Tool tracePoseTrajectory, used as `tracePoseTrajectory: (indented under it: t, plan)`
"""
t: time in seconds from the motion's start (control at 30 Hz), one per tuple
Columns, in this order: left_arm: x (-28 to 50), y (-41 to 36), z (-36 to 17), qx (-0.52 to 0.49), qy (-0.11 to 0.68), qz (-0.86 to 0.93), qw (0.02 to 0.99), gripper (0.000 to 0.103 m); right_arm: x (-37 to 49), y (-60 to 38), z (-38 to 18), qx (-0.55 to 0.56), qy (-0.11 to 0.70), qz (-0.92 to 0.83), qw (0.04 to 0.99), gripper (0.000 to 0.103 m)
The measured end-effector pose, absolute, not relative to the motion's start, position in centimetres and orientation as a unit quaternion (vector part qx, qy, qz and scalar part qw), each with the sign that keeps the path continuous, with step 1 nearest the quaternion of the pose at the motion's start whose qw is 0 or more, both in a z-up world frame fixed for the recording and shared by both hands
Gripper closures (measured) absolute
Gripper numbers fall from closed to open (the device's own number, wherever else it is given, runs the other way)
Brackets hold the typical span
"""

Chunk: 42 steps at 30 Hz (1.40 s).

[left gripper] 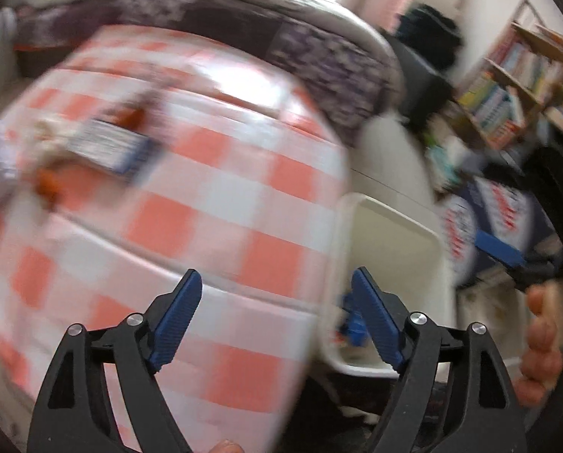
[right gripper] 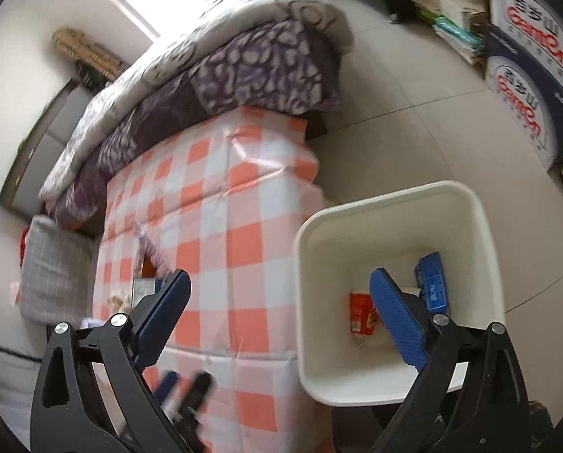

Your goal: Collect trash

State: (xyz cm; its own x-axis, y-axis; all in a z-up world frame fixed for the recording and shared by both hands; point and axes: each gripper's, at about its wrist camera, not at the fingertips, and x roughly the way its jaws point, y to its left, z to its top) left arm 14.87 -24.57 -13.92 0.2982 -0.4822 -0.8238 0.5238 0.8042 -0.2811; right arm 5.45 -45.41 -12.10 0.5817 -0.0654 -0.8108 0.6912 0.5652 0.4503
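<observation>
Right wrist gripper: jaws spread wide, nothing held, hanging over the bin's near rim.
Left wrist gripper: wide open too, empty.
White square plastic bin: red wrapper and blue packet already inside, so partly done.
Orange-and-white checked tablecloth: blurry blue-edged packet and scraps at the far left, looks like what's left.
</observation>
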Motion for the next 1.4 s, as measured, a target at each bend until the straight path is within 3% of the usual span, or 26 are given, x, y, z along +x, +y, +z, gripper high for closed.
tracePoseTrajectory:
  t: [0.07, 0.33, 0.67, 0.77, 0.83, 0.9, 0.93, 1.0, 1.17, 1.3, 1.4]
  plan:
    - [16.6, -22.4, -13.4, 0.022, 0.489, -0.273, 0.828, 0.015, 6.4, -44.4, -12.3, 0.396, 0.401, -0.228, 0.794, 0.010]
    - [24.8, -13.9, -11.7, 0.089, 0.395, -0.051, 0.913, 0.014, 9.5, -41.3, -13.2, 0.375, 0.434, -0.203, 0.794, 0.008]
    - [32.5, -7.6, -14.7, 0.056, 0.416, 0.005, 0.907, 0.015, 12.8, -37.3, -13.8, 0.346, 0.462, -0.174, 0.798, 0.007]
    - [33.6, -7.5, -15.8, 0.069, 0.430, -0.007, 0.900, 0.032, 13.6, -36.1, -14.0, 0.324, 0.472, -0.167, 0.803, 0.007]
    - [34.1, -6.7, -16.5, 0.055, 0.450, -0.026, 0.891, 0.058, 14.3, -35.1, -14.1, 0.295, 0.480, -0.159, 0.810, 0.007]
    - [34.1, -5.8, -16.7, 0.040, 0.460, -0.038, 0.886, 0.069, 15.5, -33.3, -14.3, 0.250, 0.487, -0.138, 0.825, 0.007]
    - [34.0, -5.2, -16.5, 0.032, 0.462, -0.044, 0.885, 0.080, 16.5, -31.8, -14.4, 0.213, 0.489, -0.114, 0.838, 0.007]
    - [34.0, -3.8, -16.1, 0.019, 0.469, -0.044, 0.882, 0.090, 18.0, -29.3, -14.4, 0.145, 0.486, -0.082, 0.858, 0.008]
    - [33.5, -0.5, -15.1, -0.020, 0.468, -0.045, 0.882, 0.094, 22.3, -22.3, -15.0, 0.053, 0.472, 0.024, 0.880, 0.019]
    - [33.1, 1.8, -14.5, -0.028, 0.464, -0.036, 0.885, 0.094, 25.4, -18.0, -17.1, 0.007, 0.482, 0.083, 0.872, 0.048]
    - [32.7, 2.8, -14.3, -0.023, 0.461, -0.029, 0.887, 0.094, 27.3, -16.3, -18.9, 0.005, 0.483, 0.088, 0.871, 0.049]
